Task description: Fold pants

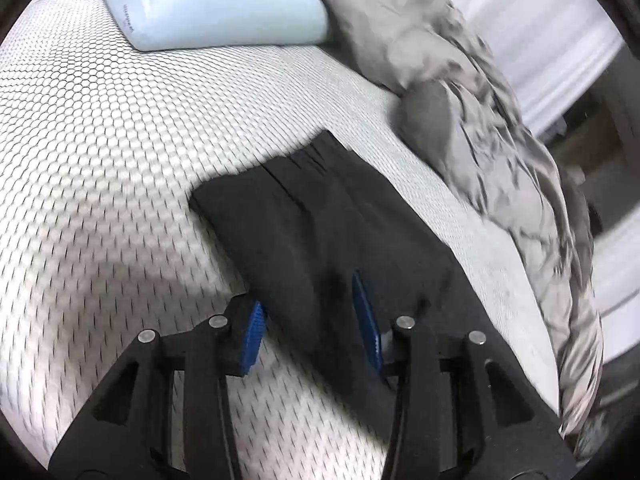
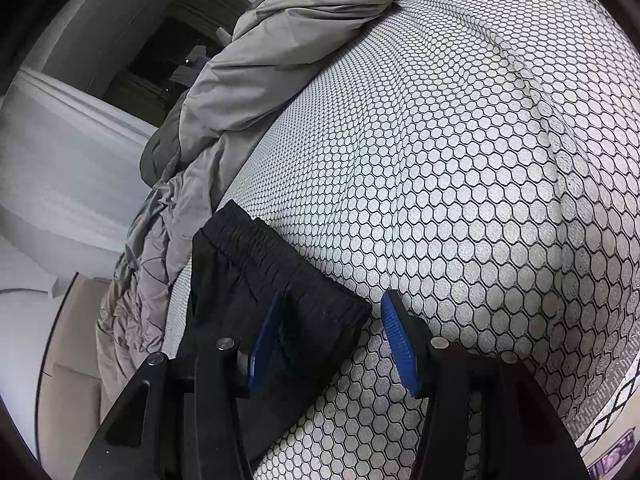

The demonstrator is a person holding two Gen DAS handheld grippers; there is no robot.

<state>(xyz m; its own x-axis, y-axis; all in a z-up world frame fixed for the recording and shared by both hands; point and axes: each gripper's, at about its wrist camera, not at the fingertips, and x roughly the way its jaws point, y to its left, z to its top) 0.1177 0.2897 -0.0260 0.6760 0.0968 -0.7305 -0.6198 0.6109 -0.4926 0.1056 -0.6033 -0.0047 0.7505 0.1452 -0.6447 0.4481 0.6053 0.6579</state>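
Both sets of jaws stand wide, ribbed blue pads (image 1: 253, 336) apart: left gripper (image 1: 312, 320) straddles the folded black pants (image 1: 320, 216), right gripper (image 2: 336, 340) their gathered elastic waistband (image 2: 272, 260); pants lie flat on the hexagon-quilted bed (image 2: 480, 160), beside a crumpled grey duvet (image 1: 500, 152)

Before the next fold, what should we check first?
1. Left hand-held gripper open: ok.
2. Right hand-held gripper open: ok.
3. Black pants lying flat on the honeycomb mattress: ok.
4. Elastic waistband in the right gripper's reach: ok.
5. Grey blanket off the pants: ok, beside them.
6. Left gripper's view sharp enough to aim: not ok, blurred.
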